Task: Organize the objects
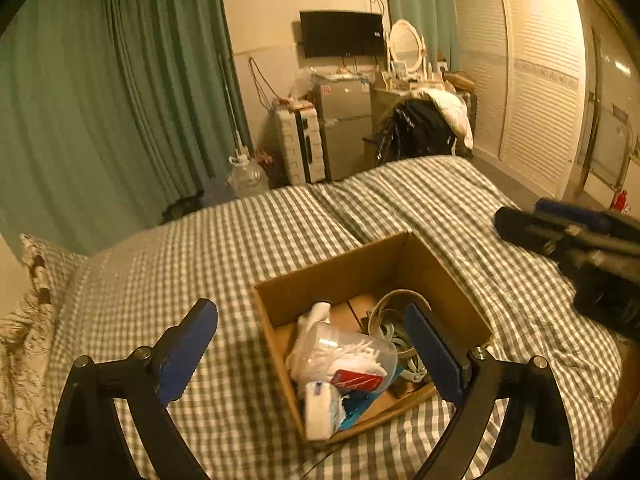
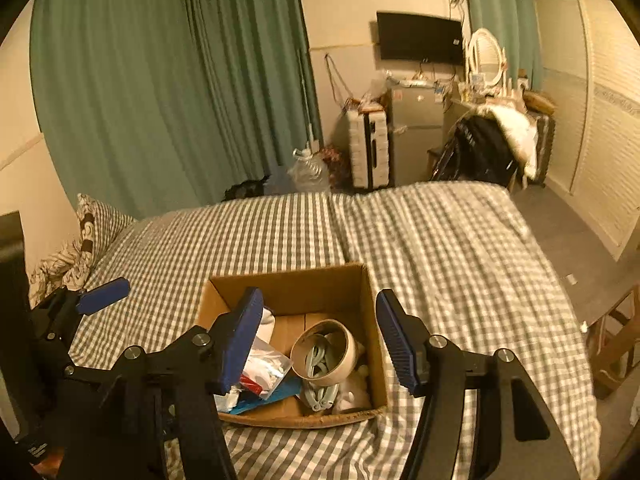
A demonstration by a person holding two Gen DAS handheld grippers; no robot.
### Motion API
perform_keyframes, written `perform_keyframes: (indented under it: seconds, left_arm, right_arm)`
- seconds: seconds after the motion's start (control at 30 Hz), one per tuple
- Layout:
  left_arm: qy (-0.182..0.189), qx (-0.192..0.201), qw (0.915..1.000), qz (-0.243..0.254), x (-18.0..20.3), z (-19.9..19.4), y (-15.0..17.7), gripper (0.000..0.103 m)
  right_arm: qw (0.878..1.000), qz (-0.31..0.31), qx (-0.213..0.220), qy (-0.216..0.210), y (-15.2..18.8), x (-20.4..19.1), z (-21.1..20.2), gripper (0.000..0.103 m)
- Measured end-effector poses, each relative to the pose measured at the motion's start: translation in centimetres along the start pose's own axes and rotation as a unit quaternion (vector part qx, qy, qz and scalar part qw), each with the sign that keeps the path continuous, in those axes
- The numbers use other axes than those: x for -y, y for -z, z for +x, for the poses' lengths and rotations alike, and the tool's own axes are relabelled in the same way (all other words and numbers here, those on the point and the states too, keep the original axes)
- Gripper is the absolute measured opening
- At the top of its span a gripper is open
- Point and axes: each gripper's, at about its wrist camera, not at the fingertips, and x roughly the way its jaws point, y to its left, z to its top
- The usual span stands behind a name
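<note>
An open cardboard box (image 1: 332, 280) (image 2: 288, 280) sits on the checked bed. Inside lie a clear plastic bag of white items (image 1: 340, 352) (image 2: 266, 368), a beige bowl with pale blue clips (image 2: 324, 354) (image 1: 394, 320), a red packet (image 1: 358, 380), a white pack (image 1: 320, 410) and something blue (image 2: 276, 394). My left gripper (image 1: 316, 350) is open and empty, hovering above the box's near left side. My right gripper (image 2: 320, 338) is open and empty above the box. The right gripper also shows at the right edge of the left wrist view (image 1: 576, 236).
The grey checked bedspread (image 2: 440, 248) covers the bed. Pillows (image 2: 80, 248) lie at the left. Beyond the bed stand green curtains (image 2: 160, 80), a suitcase (image 2: 370, 148), a small fridge (image 2: 416, 128), a water jug (image 2: 310, 170) and a chair with clothes (image 2: 488, 144). A wooden stool (image 2: 616, 332) stands right.
</note>
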Motion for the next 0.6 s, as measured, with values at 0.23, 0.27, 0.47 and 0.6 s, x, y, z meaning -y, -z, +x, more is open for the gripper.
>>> perform_keyframes:
  seconds: [0.23,0.27,0.47,0.6]
  left_arm:
    - [-0.022,0.054,0.998,-0.025,-2.8,-8.1,-0.5,0.103]
    - [-0.028,0.062,0.9972,-0.029,-3.3,-9.3,-0.6,0.103]
    - [-0.054,0.11,0.9912,-0.05,-7.0,-15.2,-0.5,0.103]
    - [-0.08,0.135,0.9856,-0.063,-9.3,-17.6,0.7,0.103]
  right_arm:
    - [0.998,-0.01,0.055,0.011,-1.8,-3.3,-9.2,0.072]
    - [0.998,-0.014,0.061,0.013,-2.0,-3.9,-10.2,0.073]
    - [0.994,-0.031,0.105,0.007,-1.7,-7.7,-15.6,0.095]
    - [0.991,-0.046,0.126,0.018,-0.7,-9.6,-17.4,0.103]
